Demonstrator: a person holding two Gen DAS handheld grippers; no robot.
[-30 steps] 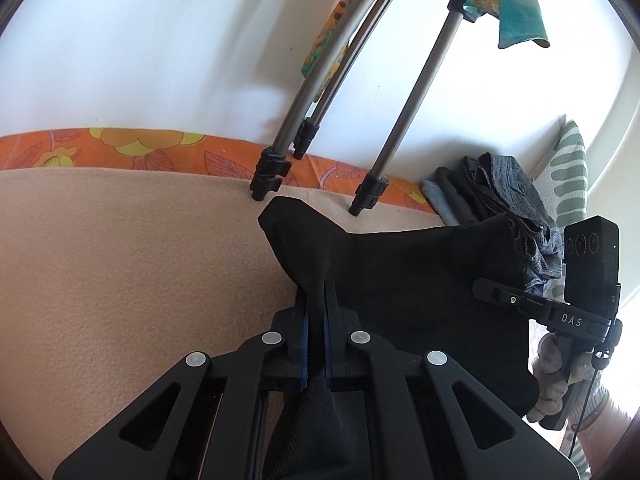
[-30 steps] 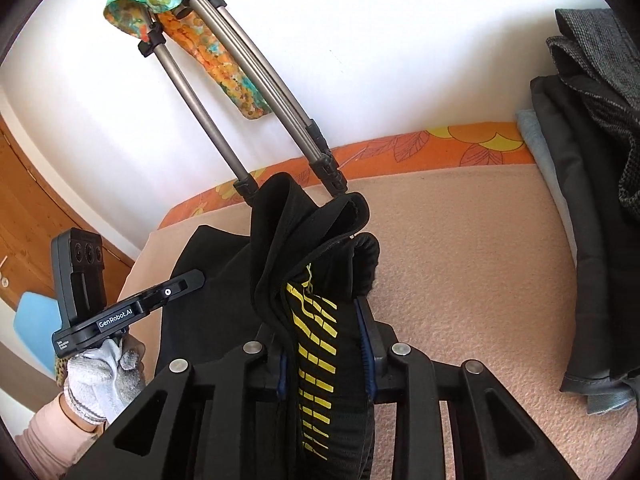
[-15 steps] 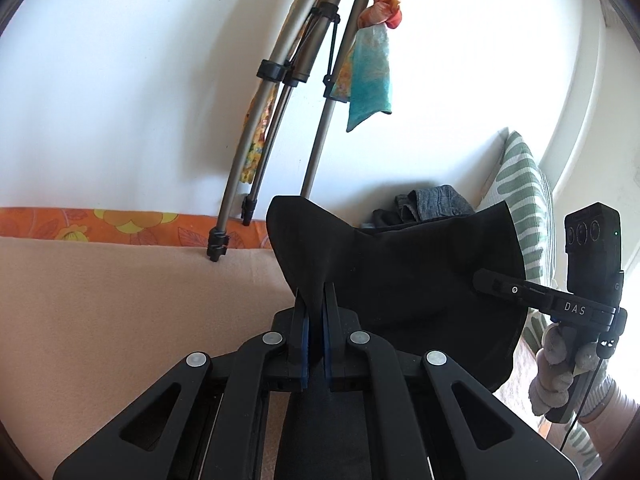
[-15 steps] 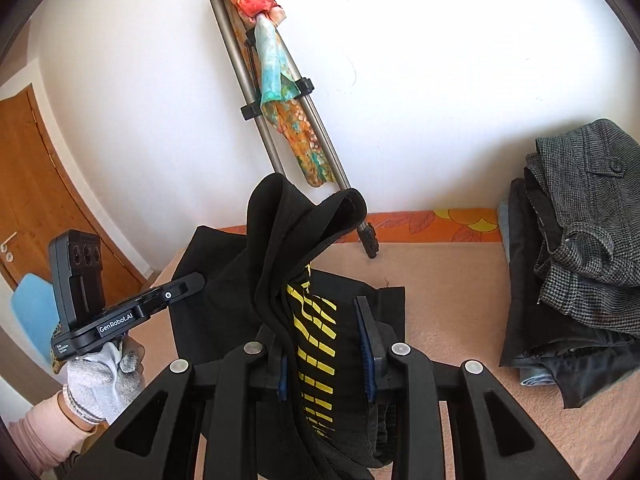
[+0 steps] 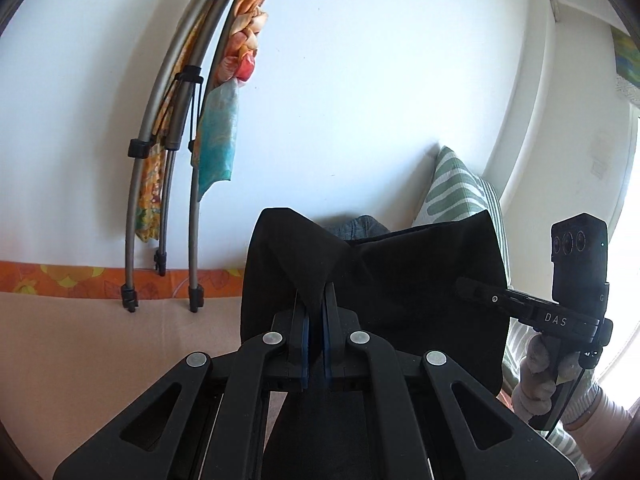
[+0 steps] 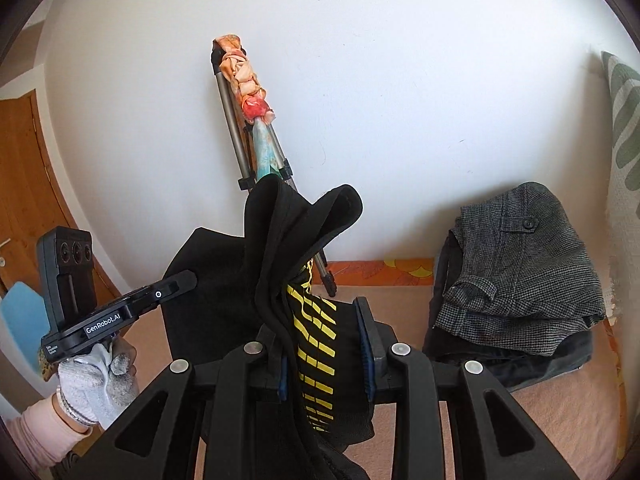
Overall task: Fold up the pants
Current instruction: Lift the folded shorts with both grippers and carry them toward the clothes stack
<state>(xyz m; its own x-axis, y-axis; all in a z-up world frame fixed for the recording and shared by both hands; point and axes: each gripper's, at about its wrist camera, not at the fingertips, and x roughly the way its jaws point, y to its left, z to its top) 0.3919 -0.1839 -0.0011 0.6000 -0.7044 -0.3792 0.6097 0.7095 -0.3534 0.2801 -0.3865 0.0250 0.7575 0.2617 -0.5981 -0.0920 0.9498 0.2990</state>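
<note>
Both jaws clamp the black pants (image 5: 408,300) (lifted).

Home bedroom: bed with beige blanket (image 5: 80,360) and floral sheet (image 5: 60,280), striped pillow (image 5: 452,188), pile of folded clothes (image 6: 520,280), wooden door (image 6: 24,184), tripod (image 5: 168,160) against white wall.

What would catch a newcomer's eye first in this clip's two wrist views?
The black pants with yellow dashed stripes, bunched and clamped in the right gripper in mid-frame, with the left gripper pinching a plain black corner of them. Behind, a folded grey tripod wrapped in an orange and teal scarf leans on the white wall, and a pile of grey tweed clothing sits at right.
</note>
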